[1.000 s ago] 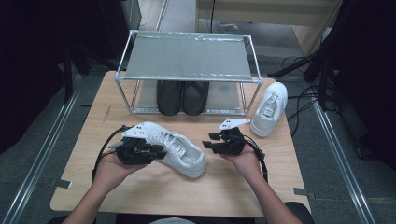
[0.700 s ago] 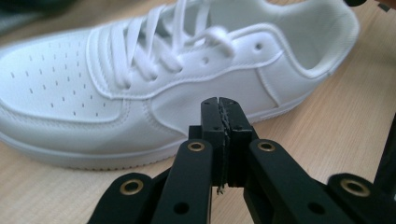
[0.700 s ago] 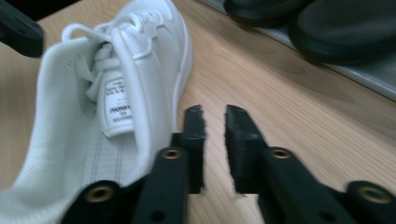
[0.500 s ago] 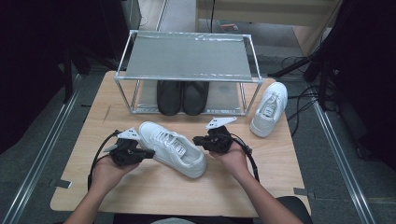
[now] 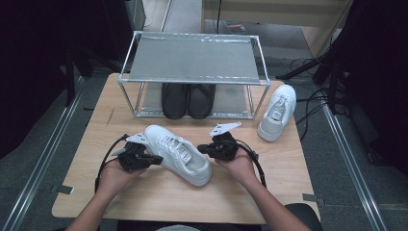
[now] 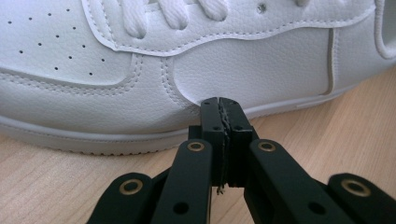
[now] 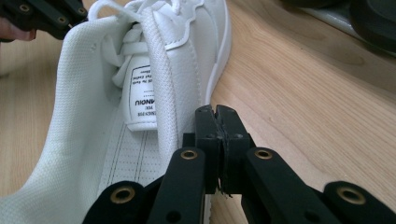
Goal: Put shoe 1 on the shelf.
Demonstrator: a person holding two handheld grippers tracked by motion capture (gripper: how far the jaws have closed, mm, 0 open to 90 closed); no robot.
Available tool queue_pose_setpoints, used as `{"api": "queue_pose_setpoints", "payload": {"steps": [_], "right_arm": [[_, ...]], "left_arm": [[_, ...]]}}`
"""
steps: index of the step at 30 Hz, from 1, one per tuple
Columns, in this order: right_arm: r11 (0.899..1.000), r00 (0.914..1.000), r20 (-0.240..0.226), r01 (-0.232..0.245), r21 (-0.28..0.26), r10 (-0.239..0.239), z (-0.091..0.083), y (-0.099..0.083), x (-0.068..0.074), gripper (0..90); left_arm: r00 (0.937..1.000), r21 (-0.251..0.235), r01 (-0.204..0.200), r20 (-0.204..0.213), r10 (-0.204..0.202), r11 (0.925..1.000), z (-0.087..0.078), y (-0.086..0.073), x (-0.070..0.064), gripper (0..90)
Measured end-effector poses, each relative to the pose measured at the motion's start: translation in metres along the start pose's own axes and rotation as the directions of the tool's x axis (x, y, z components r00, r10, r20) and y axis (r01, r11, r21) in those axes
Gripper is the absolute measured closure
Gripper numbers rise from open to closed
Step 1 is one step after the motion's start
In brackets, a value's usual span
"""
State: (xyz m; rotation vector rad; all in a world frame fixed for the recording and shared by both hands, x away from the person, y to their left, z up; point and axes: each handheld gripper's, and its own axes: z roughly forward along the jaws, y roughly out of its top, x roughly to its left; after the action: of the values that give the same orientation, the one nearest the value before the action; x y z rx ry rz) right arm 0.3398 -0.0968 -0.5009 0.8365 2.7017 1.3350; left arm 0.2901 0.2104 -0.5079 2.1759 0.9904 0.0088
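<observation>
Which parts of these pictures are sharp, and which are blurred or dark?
High view: room edges dark, white shoe soft. Left gripper view: leather grain and stitching sharp. Right gripper view: left gripper and black shoes at the top blurred, tongue label readable only in part.

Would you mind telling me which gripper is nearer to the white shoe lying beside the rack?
Right. The right gripper is closer to that white shoe; the left gripper lies farther away.

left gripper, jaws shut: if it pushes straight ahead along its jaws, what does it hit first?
Most likely the side of the white leather sneaker lying on the wooden table. The left gripper points at the panel just above the sole's edge, tips very near or already touching; depth is unclear.
</observation>
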Motion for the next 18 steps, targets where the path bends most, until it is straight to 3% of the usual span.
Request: {"api": "queue_pose_setpoints", "payload": {"steps": [5, 18], "right_arm": [[1.0, 0.9999, -0.006, 0.013, 0.009, -0.013, -0.001, -0.001, 0.003, 89.4], [1.0, 0.9995, -0.02, 0.024, 0.02, -0.024, -0.006, -0.009, 0.018, 89.4]], "left_arm": [[0.9999, 0.001, -0.01, -0.003, 0.01, 1.0, 0.001, 0.002, 0.002, 90.0], [0.9991, 0.015, -0.011, 0.041, 0.01, 0.9998, 0.004, 0.008, 0.012, 89.8]]}}
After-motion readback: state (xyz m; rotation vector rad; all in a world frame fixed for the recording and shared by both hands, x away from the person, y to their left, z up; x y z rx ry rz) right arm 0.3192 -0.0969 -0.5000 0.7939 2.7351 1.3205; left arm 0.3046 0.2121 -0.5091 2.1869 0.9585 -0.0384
